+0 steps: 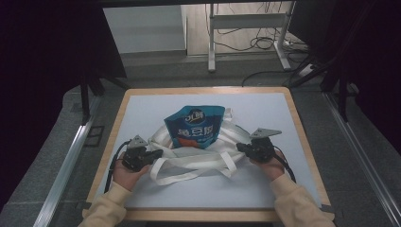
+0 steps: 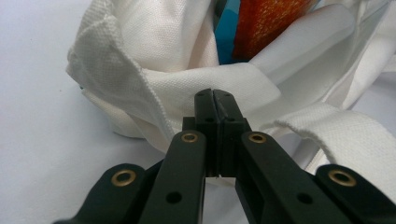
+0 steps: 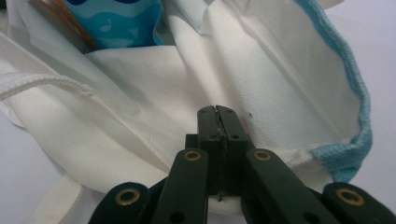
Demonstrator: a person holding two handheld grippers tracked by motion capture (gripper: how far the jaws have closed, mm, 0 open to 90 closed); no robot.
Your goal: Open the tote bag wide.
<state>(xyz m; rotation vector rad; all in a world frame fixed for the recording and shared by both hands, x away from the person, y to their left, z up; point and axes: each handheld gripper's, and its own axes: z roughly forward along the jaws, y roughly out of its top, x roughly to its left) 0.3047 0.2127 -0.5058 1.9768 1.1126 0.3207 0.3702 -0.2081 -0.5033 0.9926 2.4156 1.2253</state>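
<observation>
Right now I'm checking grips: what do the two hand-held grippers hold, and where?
Each pinches the white tote bag: left hand-held gripper and right hand-held gripper on its fabric near the mouth.

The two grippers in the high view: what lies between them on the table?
In the high view, the white cloth bag with its looped handles lies between the left gripper and the right gripper, with a blue snack pouch on it.

We count one white cloth bag (image 1: 198, 153) with two straps, and one blue snack pouch (image 1: 194, 126) sitting in it. We see two hand-held grippers, the left hand-held gripper (image 1: 158, 154) and the right hand-held gripper (image 1: 240, 147), over one counter (image 1: 142, 109).
</observation>
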